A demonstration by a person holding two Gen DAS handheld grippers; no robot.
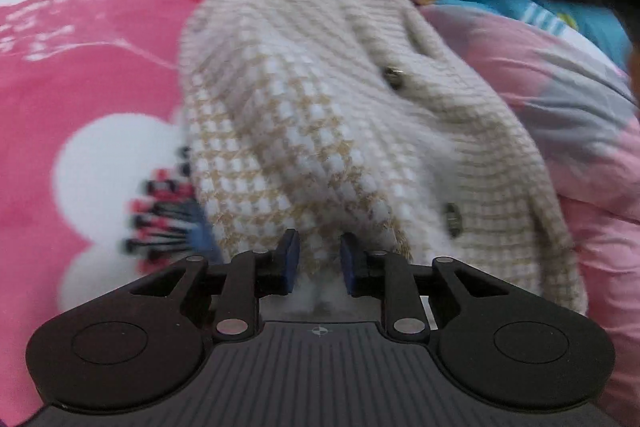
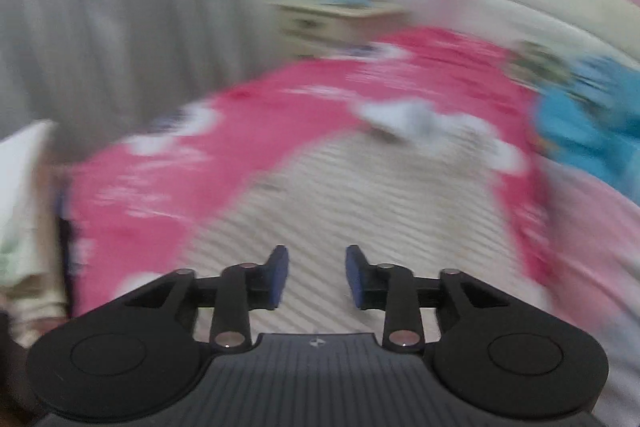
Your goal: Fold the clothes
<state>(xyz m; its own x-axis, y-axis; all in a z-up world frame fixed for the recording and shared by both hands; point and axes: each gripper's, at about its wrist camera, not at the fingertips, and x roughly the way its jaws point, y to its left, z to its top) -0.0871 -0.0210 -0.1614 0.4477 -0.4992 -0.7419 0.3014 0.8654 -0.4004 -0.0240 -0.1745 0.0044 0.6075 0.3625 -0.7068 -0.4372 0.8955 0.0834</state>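
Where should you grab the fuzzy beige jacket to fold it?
Probably the near hem of the beige jacket, coming in low from the near side. That edge bunches up just ahead of the left gripper, thin enough for its fingers, whereas the middle lies flat on the pink blanket with little to pinch.

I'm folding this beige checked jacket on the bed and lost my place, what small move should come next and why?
Probably close the left tool on the jacket hem. Its pads straddle a fold of the checked fabric at the near edge but stand slightly apart. The right tool is open and empty above the jacket, so it can't yet help lift.
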